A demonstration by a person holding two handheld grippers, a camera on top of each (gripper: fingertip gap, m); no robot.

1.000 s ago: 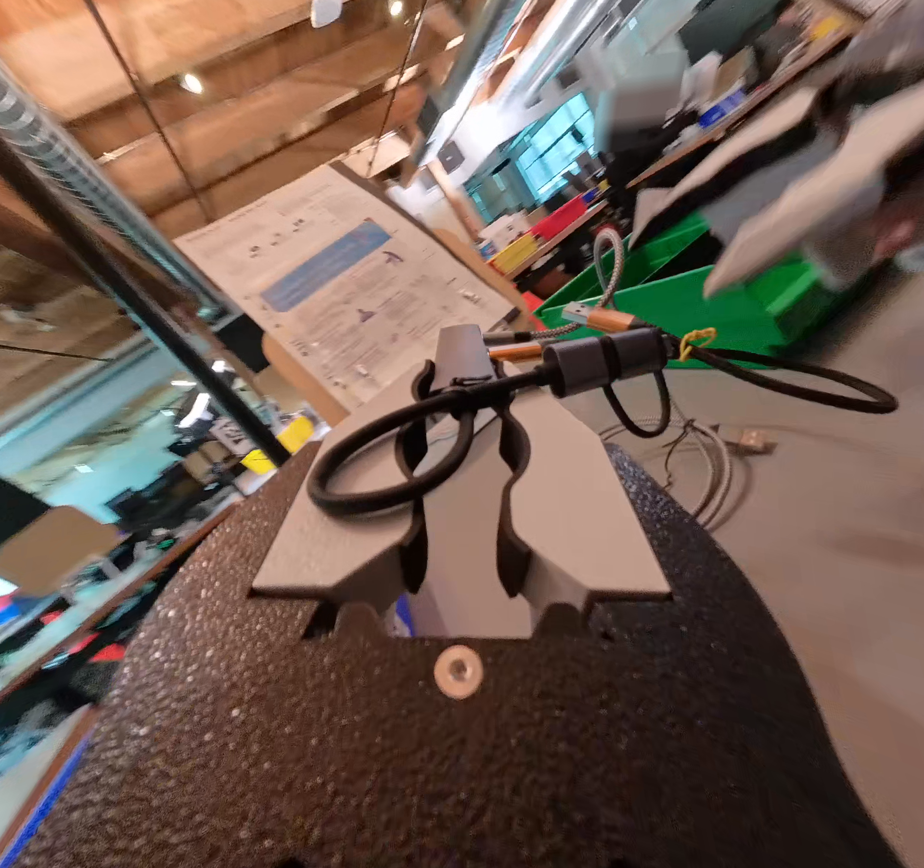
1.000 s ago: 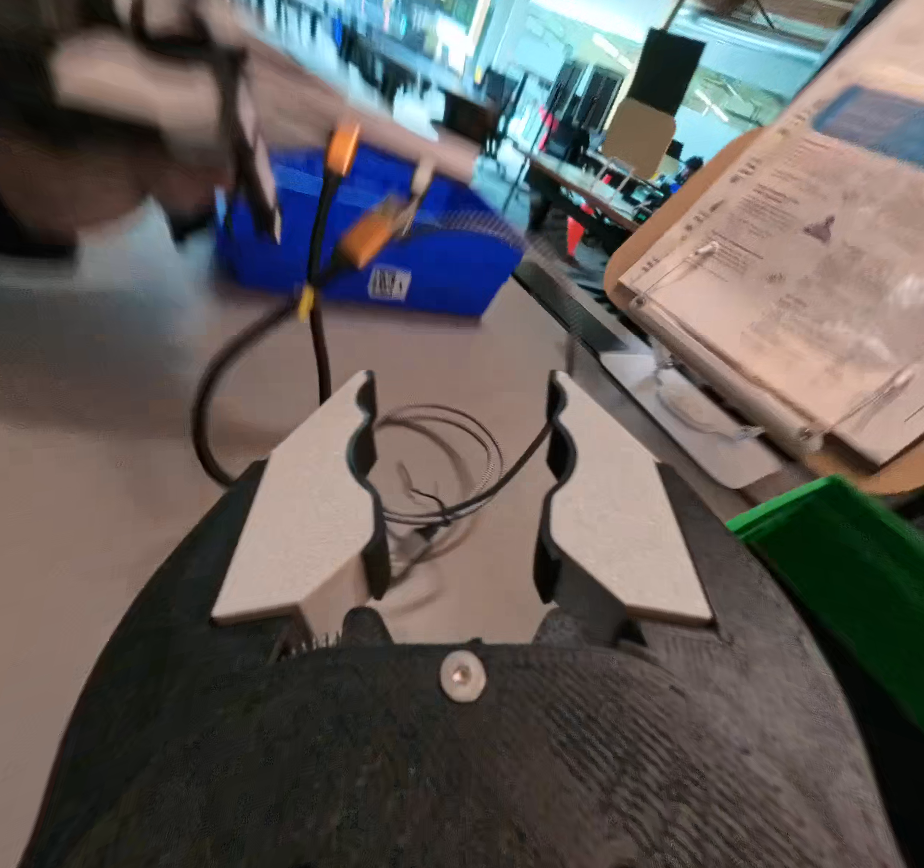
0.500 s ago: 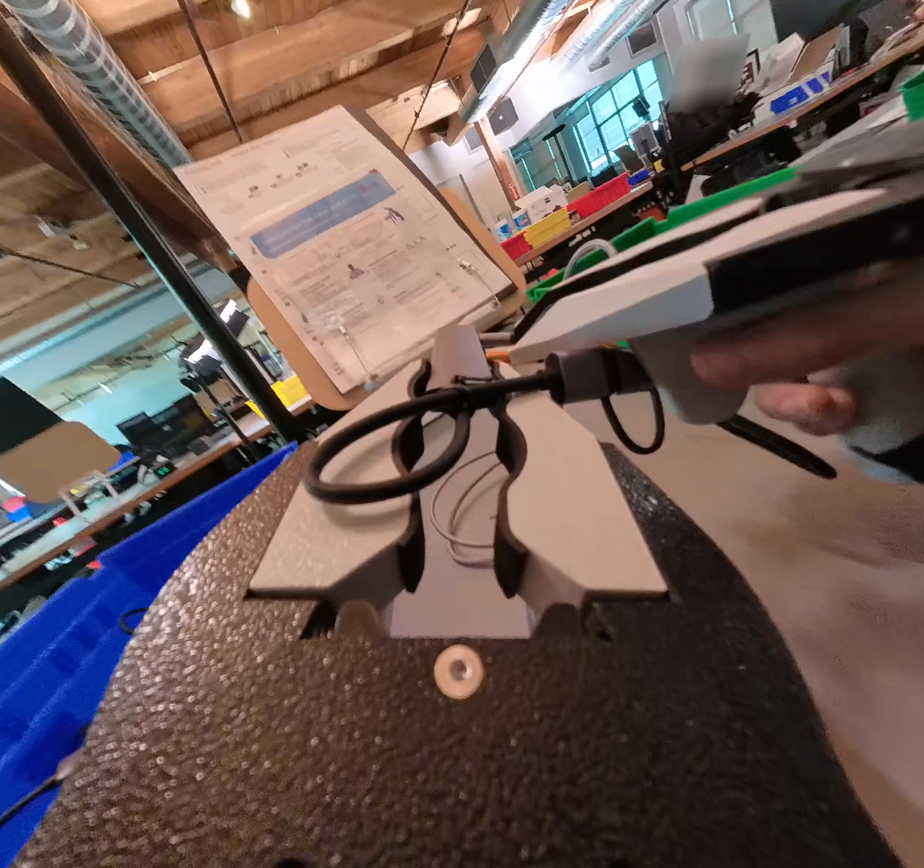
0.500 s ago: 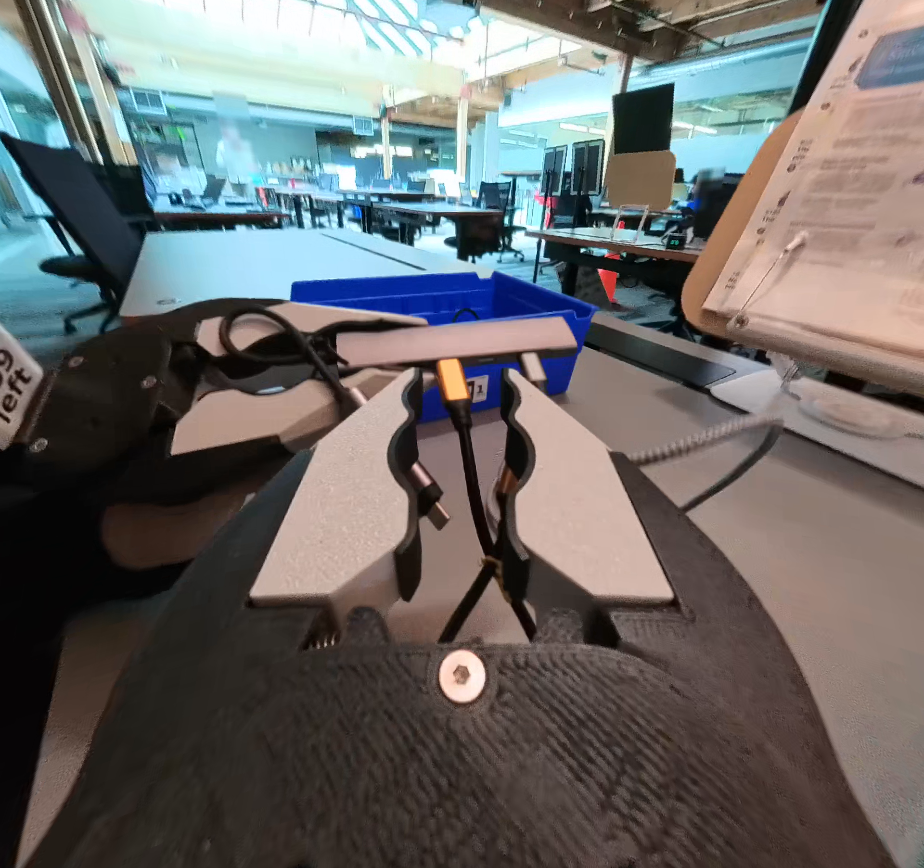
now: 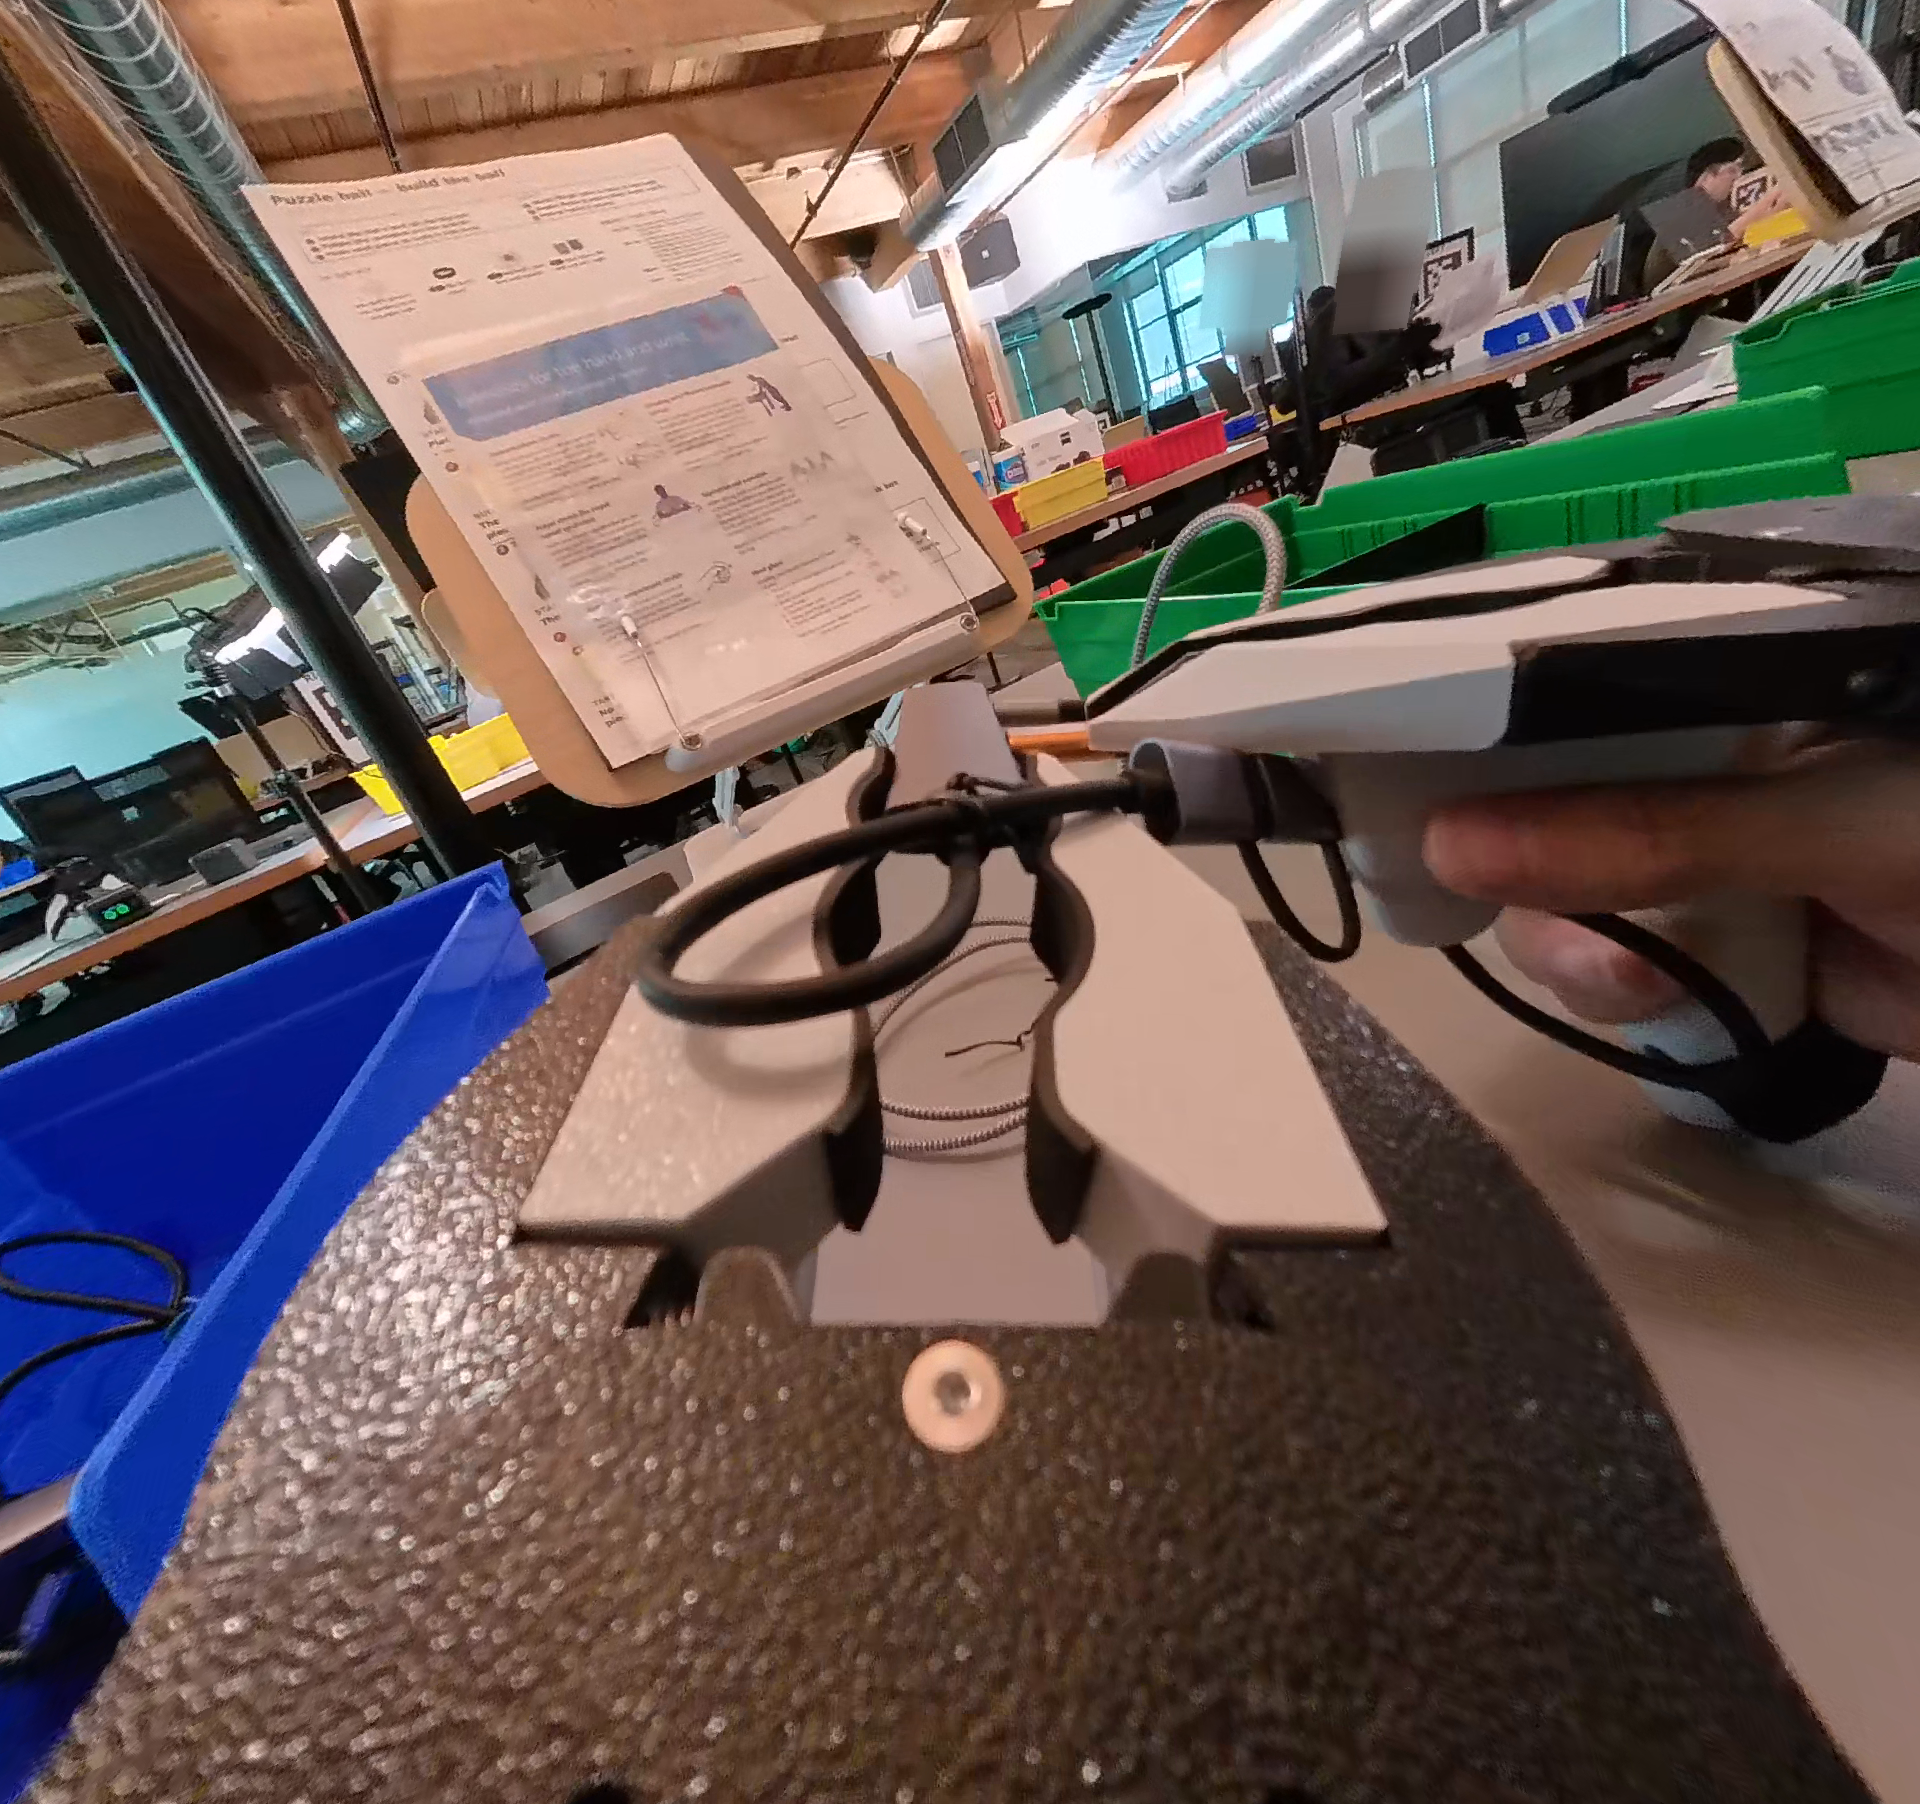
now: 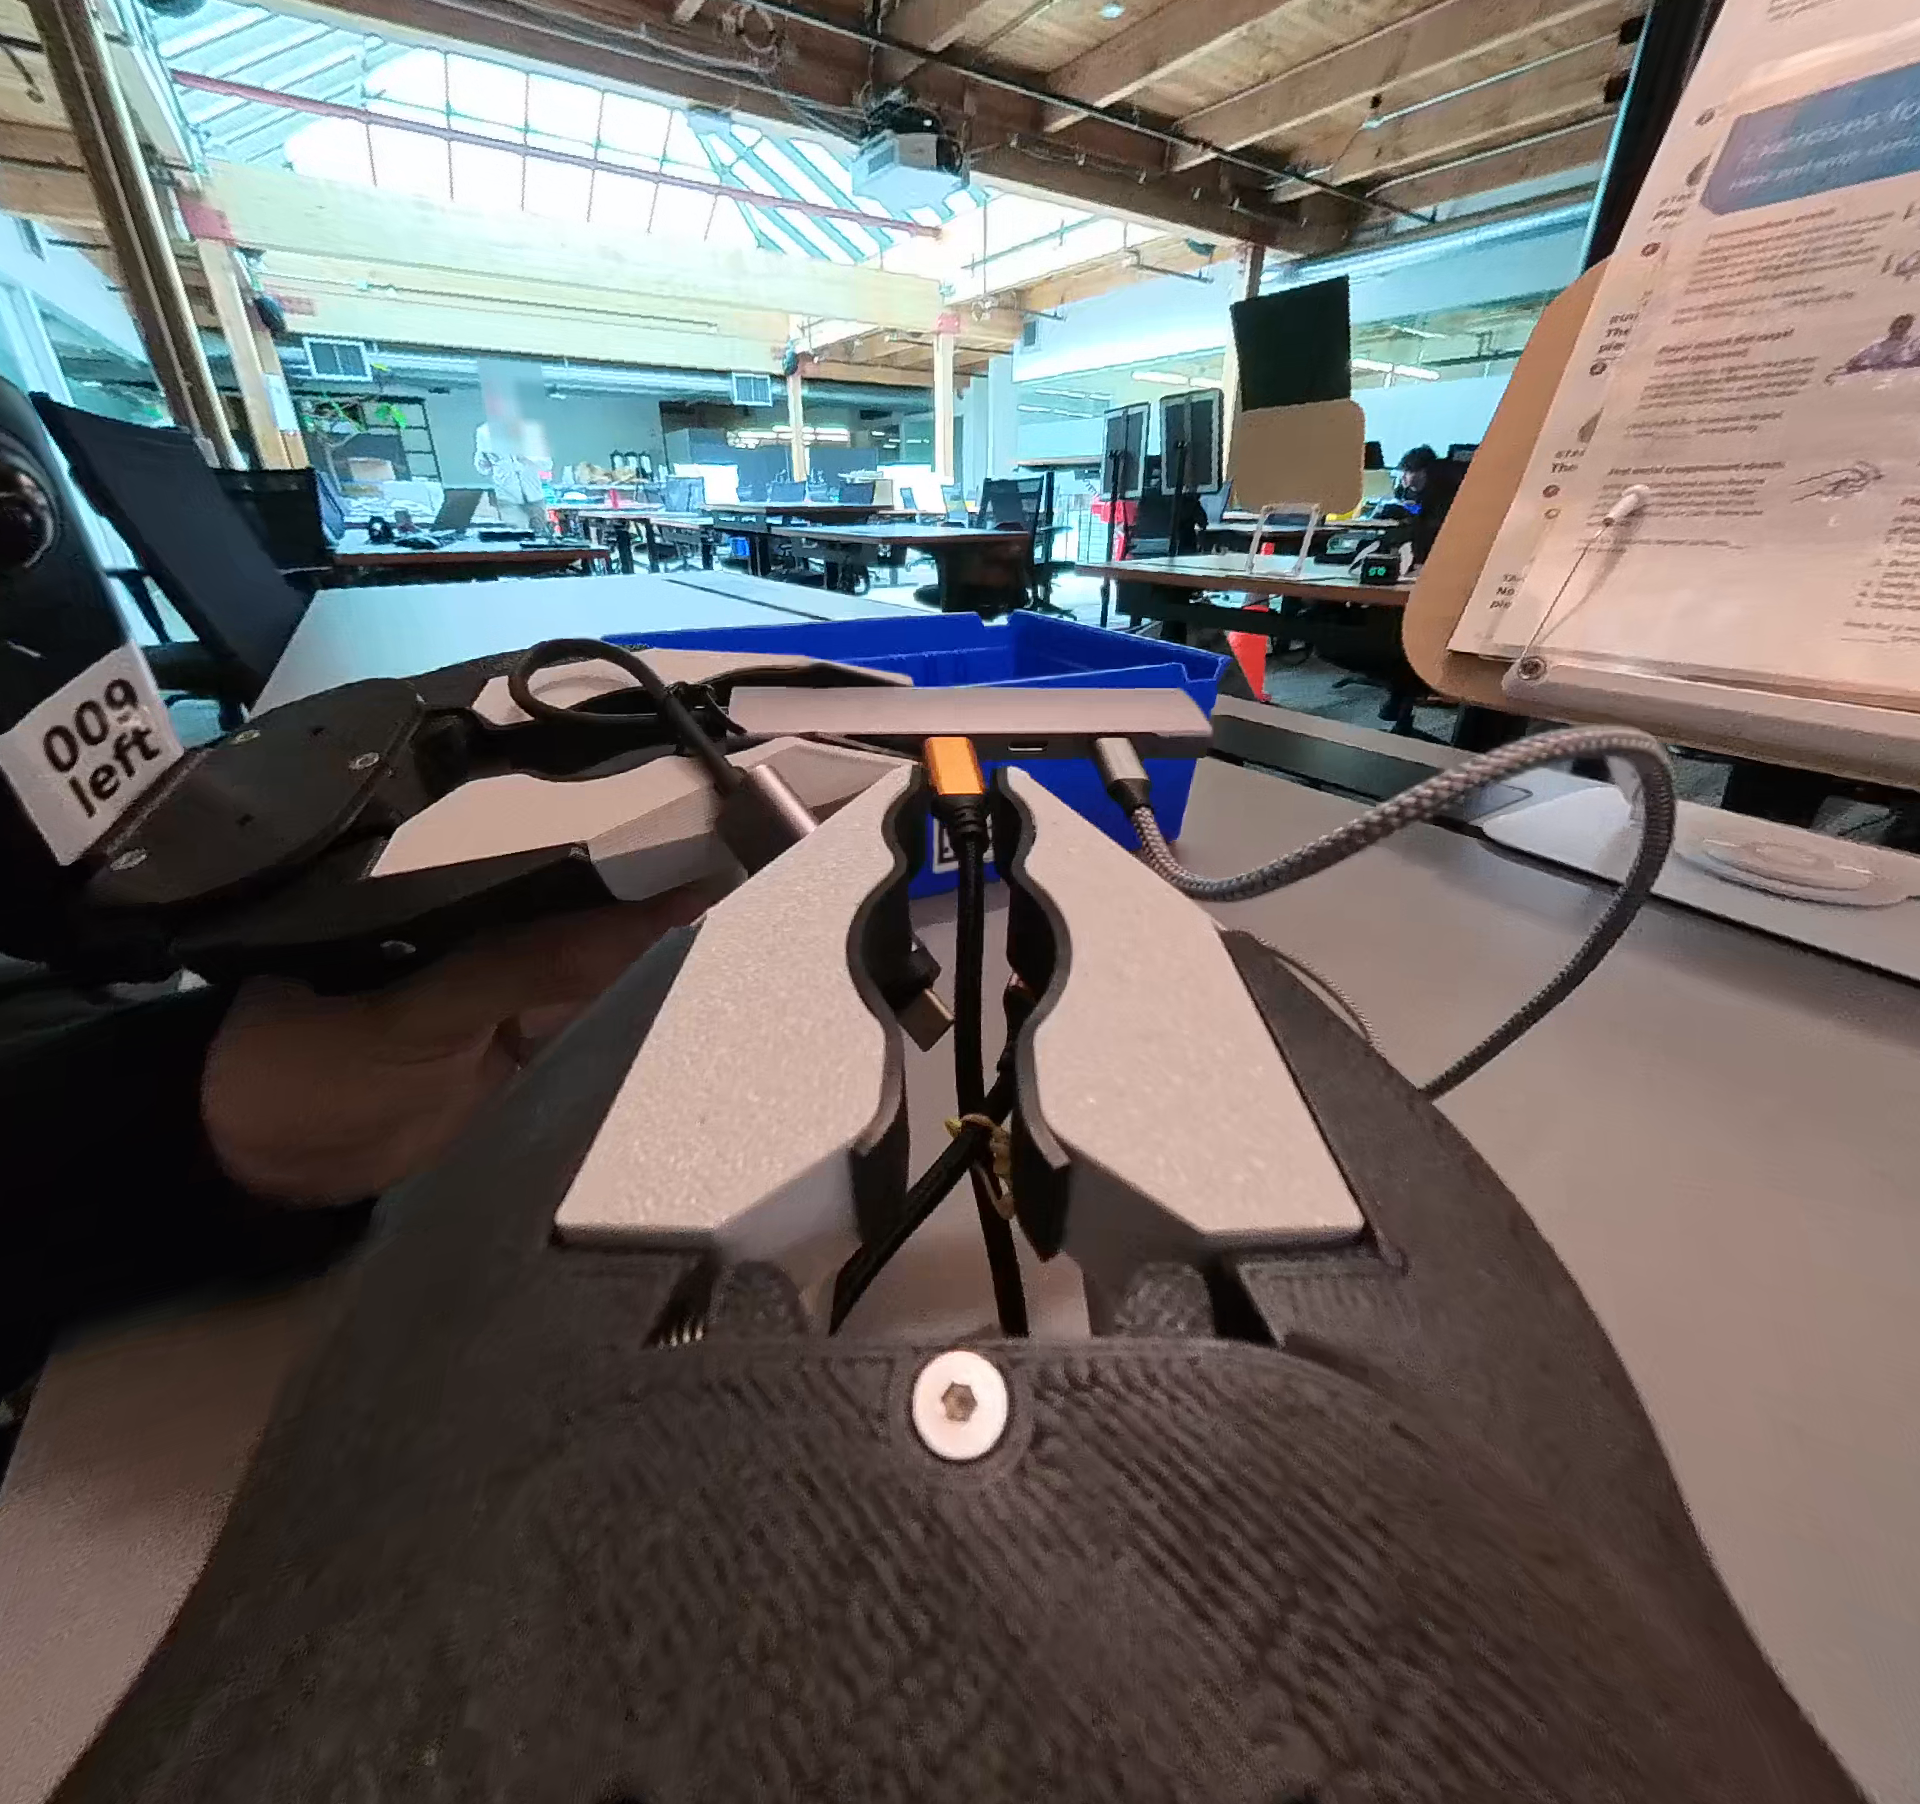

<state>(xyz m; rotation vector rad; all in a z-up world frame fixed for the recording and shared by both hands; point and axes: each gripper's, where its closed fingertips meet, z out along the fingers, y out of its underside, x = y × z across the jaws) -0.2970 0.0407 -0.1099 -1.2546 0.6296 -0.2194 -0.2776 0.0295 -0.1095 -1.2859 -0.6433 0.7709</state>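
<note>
My left gripper [image 5: 951, 798] is shut on a flat grey hub [image 5: 940, 726], held above the table. The hub's own black cable [image 5: 810, 923] loops over my left finger. In the right wrist view the hub [image 6: 971, 715] lies crosswise, with an orange plug [image 6: 951, 767] and a grey braided cable [image 6: 1455, 798] plugged into its near edge. My right gripper [image 6: 961, 819] is shut on the black cable just behind the orange plug. It also shows in the left wrist view [image 5: 1299, 705], coming in from the right. The left gripper [image 6: 623, 788] shows at left in the right wrist view.
A blue bin [image 5: 260, 1079] stands left of the hub and behind it in the right wrist view [image 6: 1039, 653]. Green bins [image 5: 1558, 528] stand at right. A document stand [image 5: 644, 435] rises at the back. A thin coiled cable [image 5: 945, 1079] lies on the grey table. My two grippers' fingertips are within a few centimetres of each other.
My right gripper, open and apart a second ago, moved in to the hub and shut on the cable behind the orange plug. My left gripper kept hold of the hub and swung left.
</note>
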